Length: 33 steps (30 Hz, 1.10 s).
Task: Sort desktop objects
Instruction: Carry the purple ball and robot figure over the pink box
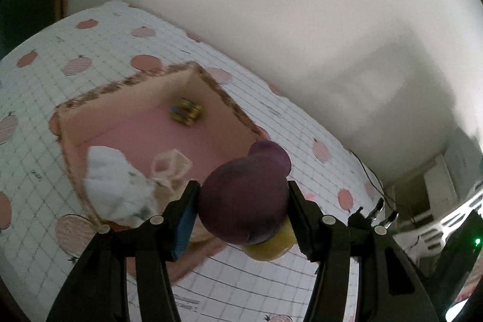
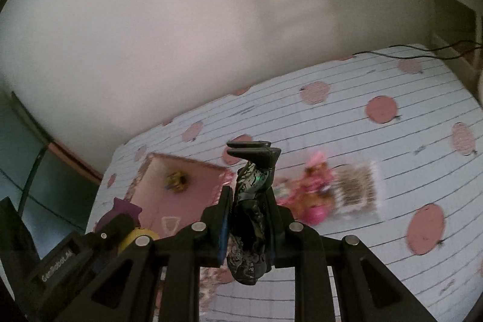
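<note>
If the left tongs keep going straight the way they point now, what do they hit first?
Most likely the pink box, around its near right rim or floor. The left tongs are shut on a purple-and-yellow toy, which leads and would probably touch first. Depth is unclear; they might just clear the rim.

Home: peach-print tablecloth (image 2: 392,141), toys (image 2: 314,189)
</note>
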{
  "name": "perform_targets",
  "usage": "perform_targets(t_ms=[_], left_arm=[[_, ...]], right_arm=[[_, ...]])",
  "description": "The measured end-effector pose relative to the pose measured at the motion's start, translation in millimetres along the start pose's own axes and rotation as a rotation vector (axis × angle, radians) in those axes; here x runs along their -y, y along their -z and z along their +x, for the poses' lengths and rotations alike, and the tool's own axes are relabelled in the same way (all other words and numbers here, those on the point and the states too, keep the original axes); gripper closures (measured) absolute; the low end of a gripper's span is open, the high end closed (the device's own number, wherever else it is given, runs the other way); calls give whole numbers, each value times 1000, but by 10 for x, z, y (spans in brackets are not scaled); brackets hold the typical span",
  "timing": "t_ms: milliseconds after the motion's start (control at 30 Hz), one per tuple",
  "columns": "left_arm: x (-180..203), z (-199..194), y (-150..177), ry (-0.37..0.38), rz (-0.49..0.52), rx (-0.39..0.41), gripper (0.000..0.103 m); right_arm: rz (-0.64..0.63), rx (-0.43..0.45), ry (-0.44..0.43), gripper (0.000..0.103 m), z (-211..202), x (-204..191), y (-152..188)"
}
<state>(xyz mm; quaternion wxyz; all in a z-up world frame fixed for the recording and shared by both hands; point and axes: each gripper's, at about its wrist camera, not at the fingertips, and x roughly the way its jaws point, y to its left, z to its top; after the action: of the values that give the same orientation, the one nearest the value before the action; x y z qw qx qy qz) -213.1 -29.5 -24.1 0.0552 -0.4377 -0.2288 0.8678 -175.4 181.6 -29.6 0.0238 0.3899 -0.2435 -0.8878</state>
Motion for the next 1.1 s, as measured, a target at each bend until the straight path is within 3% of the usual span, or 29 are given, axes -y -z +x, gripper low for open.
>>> perform_targets(t_ms=[500,1100], left_arm=[[-720,-223,-164,-106,-161,47,45],[-1052,-235,-210,-154,-243,53,45]], right_arm=[[-63,-38,-83,82,250,-471,303],[-94,-56,-103,82,364,-638,424]])
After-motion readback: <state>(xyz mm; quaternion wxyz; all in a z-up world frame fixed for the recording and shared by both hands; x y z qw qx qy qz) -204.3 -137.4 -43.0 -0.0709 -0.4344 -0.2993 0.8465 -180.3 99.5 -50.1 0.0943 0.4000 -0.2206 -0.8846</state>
